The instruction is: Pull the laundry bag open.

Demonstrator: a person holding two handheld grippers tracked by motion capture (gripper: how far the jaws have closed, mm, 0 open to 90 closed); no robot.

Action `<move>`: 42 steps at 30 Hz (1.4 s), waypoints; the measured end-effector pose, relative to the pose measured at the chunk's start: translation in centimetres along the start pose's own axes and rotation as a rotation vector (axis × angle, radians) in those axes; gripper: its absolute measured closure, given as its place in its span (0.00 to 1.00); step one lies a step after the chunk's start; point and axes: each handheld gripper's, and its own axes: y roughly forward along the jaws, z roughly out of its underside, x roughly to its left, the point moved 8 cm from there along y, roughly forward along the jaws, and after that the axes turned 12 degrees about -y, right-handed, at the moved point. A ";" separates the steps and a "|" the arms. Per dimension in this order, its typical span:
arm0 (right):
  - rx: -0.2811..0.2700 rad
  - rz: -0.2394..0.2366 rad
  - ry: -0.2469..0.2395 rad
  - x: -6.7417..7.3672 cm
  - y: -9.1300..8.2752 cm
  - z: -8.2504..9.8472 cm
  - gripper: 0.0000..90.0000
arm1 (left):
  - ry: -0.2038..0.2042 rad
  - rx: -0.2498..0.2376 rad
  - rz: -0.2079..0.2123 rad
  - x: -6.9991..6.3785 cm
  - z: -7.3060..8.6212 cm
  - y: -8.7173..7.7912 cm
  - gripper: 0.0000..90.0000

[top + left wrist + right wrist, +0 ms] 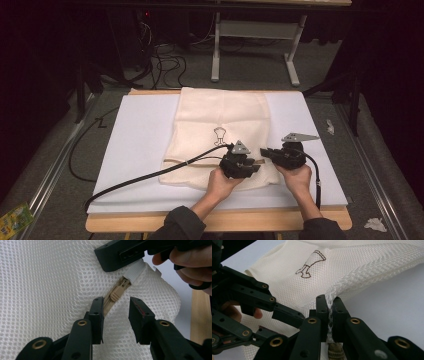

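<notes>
Nearest the person, at the near right corner of the cream mesh laundry bag (220, 140) lying flat on the white table pad (135, 150), the right gripper (330, 307) is clamped on the fabric by the zipper's end — the anchoring looks done. The left gripper (116, 308) has its jaws apart around the tan zipper pull (117, 291), not pinching it — so grasping and sliding seem left.
</notes>
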 end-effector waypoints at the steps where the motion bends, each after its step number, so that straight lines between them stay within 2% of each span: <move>1: -0.001 -0.001 -0.002 0.0 0.0 0.0 0.97 | -0.005 -0.001 0.003 -0.1 0.0 0.1 0.73; 3: 0.004 -0.002 0.000 0.1 0.0 0.0 0.97 | 0.000 -0.008 0.005 -0.3 -0.1 0.2 0.73; 5: -0.001 -0.007 -0.005 0.2 0.0 -0.1 0.97 | 0.021 -0.028 0.002 -0.5 -0.3 0.2 0.74; 9: -0.003 -0.012 -0.008 0.4 0.3 -0.2 0.97 | 0.027 -0.026 -0.010 -0.5 -0.1 0.4 0.74; 16: -0.005 -0.016 -0.004 0.5 0.3 0.0 0.97 | 0.034 -0.030 -0.004 -0.7 0.0 0.5 0.78; 20: -0.008 -0.017 0.005 0.4 0.4 0.1 0.97 | 0.045 -0.033 0.016 -1.0 0.2 0.4 0.81; 24: -0.005 -0.019 0.005 0.5 0.5 0.2 0.97 | 0.029 -0.035 0.030 -1.1 0.1 0.5 0.86; 31: -0.005 -0.017 -0.003 0.5 0.5 0.2 0.97 | 0.019 -0.036 0.019 -0.7 -0.1 0.5 0.92; 35: -0.002 -0.019 -0.002 0.4 0.4 0.4 0.97 | -0.001 -0.036 0.028 -0.7 -0.2 0.6 0.94; 42: 0.011 -0.035 0.006 0.3 0.4 0.6 0.94 | 0.021 -0.040 0.018 -0.8 -0.1 0.5 0.97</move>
